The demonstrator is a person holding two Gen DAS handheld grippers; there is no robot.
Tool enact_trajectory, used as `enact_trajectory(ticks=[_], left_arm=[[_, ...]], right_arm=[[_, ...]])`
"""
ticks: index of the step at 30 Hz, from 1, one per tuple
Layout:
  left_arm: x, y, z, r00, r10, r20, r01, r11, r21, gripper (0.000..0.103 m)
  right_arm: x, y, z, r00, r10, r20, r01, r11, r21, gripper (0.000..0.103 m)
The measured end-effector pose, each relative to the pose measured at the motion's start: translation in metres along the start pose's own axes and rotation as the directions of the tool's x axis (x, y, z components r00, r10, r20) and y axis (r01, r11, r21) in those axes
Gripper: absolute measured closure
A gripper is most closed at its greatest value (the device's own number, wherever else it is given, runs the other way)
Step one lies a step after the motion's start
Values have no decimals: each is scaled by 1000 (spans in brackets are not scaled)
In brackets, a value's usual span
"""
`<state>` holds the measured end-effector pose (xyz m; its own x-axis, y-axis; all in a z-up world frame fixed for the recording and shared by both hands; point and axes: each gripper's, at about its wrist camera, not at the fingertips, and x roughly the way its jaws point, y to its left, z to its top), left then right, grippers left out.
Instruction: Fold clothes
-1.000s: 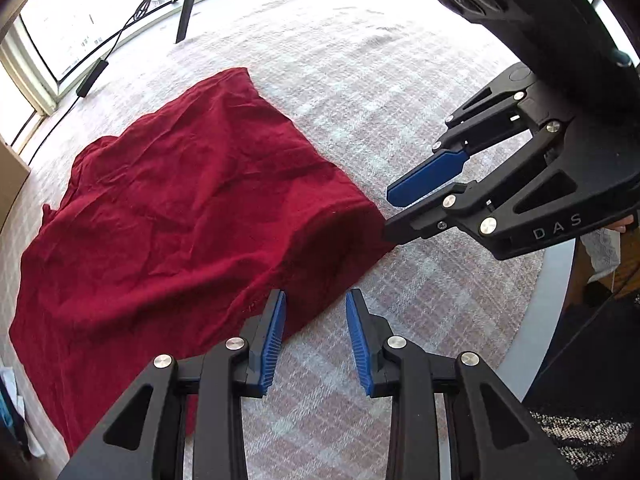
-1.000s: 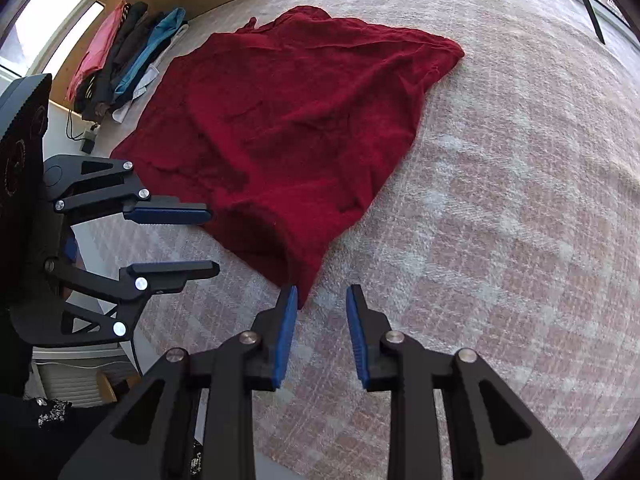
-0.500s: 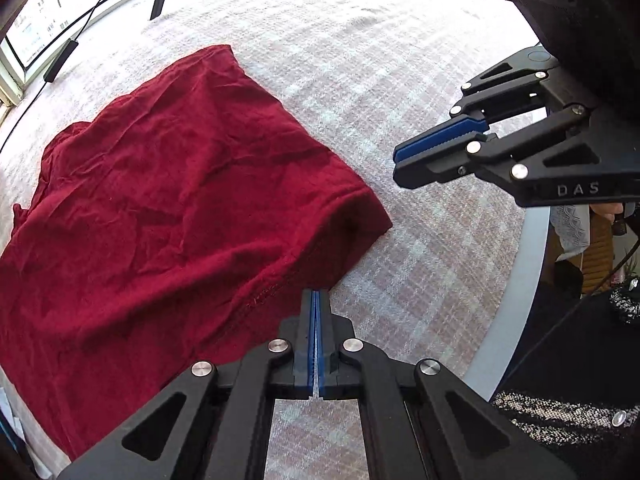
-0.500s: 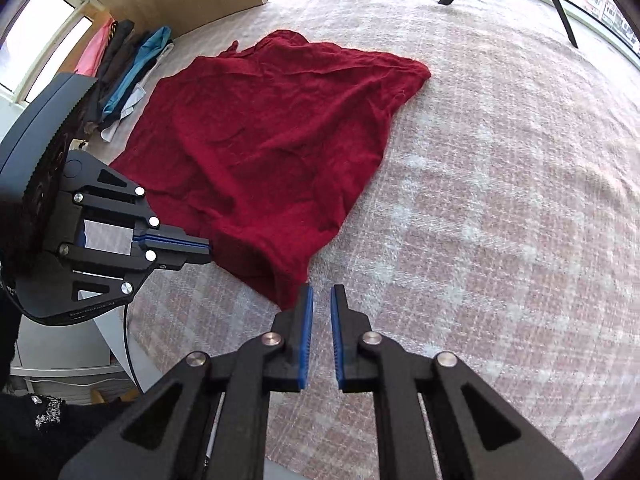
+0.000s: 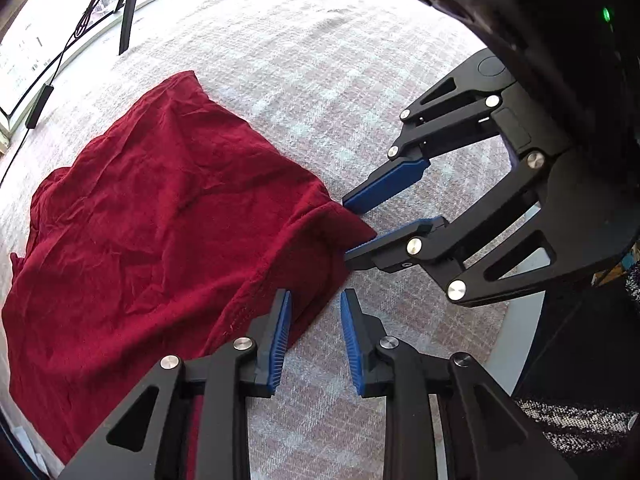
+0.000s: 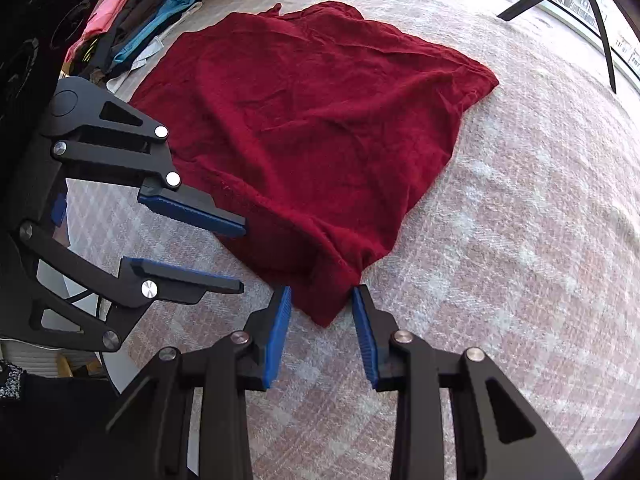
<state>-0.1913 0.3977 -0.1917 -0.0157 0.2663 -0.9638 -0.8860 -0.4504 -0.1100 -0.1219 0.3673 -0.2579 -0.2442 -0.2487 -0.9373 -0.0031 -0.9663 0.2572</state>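
Both grippers, pressed together half a second ago, now have fingers spread: left gripper (image 5: 314, 334) and right gripper (image 6: 322, 330) flank the red garment's (image 6: 320, 120) near corner.

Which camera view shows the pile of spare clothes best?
The right wrist view: the pile of spare clothes, pink, black and blue, lies beyond the red garment at upper left. The left wrist view shows the garment but not the pile.
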Motion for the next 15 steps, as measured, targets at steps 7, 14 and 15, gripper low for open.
enact_trajectory(ticks=[7, 14, 15], left_arm=[[1, 6, 4, 1000, 8, 6, -8, 1000, -13, 99], [-14, -1, -7, 993, -119, 1, 119, 992, -30, 99], [-16, -6, -11, 994, -105, -3, 105, 994, -17, 92]], right_arm=[[-4, -19, 0, 997, 76, -5, -76, 993, 91, 85], [-23, -37, 1, 989, 145, 21, -146, 975, 166, 83], [-29, -43, 4, 990, 135, 40, -140, 975, 173, 79]])
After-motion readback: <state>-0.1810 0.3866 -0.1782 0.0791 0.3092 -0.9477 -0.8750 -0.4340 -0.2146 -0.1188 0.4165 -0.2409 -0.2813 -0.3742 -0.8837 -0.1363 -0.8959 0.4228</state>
